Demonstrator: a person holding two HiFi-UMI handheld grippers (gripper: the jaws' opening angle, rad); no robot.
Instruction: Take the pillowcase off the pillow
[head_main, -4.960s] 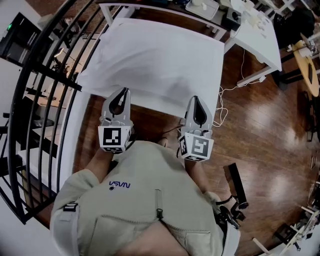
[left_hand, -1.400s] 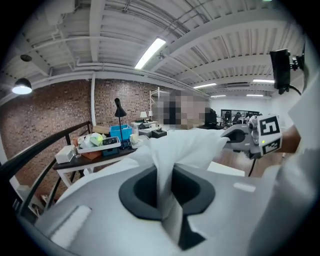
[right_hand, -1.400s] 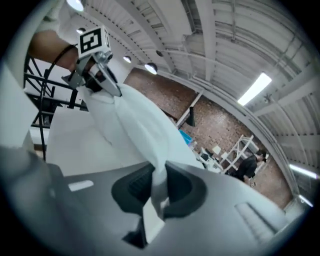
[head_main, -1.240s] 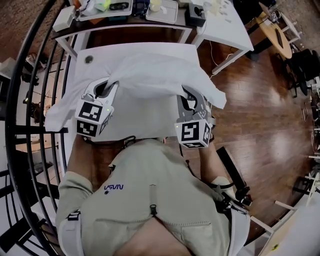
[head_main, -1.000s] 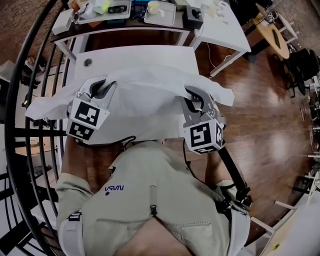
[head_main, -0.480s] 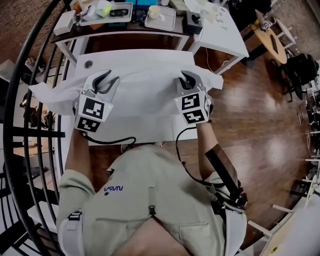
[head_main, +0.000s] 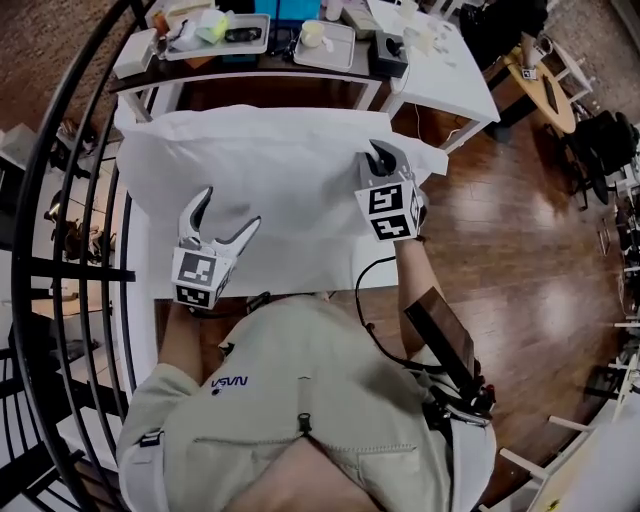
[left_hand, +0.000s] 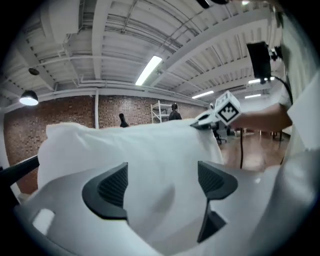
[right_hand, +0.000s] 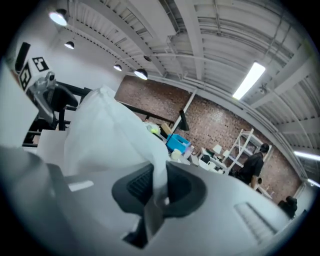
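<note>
The only legible word is "NASA", in small dark letters on the chest of the person's shirt; it appears upside down in the head view. The left cube and right cube carry black-and-white square marker patterns, with no letters or numbers. Nothing else is legible.

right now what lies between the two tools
Only the white pillowcase, per the head view. The right tool is shut on its edge; the left tool has just opened its jaws, fabric lying loose between them.
</note>
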